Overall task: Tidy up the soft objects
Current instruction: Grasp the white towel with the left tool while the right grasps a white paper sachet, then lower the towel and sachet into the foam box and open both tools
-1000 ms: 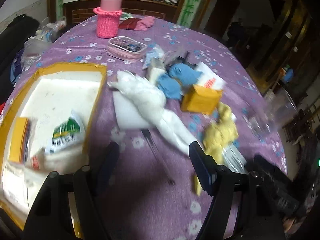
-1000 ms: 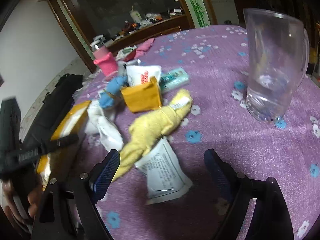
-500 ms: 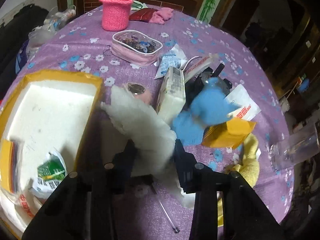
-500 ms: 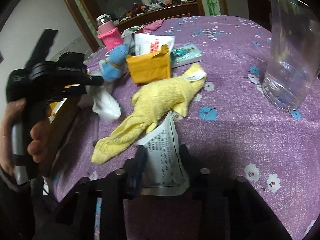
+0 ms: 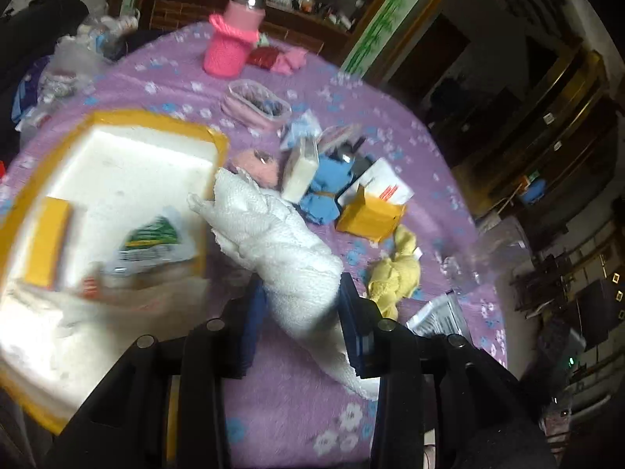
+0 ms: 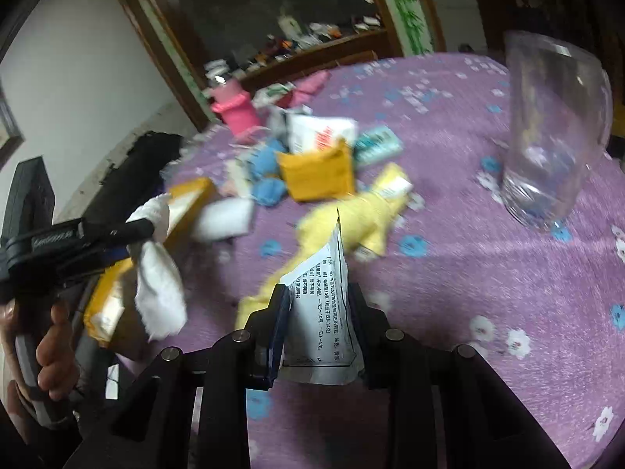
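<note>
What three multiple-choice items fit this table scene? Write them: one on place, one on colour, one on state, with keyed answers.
1. Where does the clear jug stand?
A. in the yellow-rimmed tray
B. on the purple cloth
C. on the yellow towel

2. What colour is the knitted bottle sleeve?
A. pink
B. green
C. black

3. What does the left gripper hold?
A. nothing
B. the printed sachet
C. the white towel

Answers: 1 B, flowered purple cloth lies under its base. 2 A, the knit is bright pink. 3 C, its fingers pinch the towel, which hangs lifted in the right wrist view.
</note>
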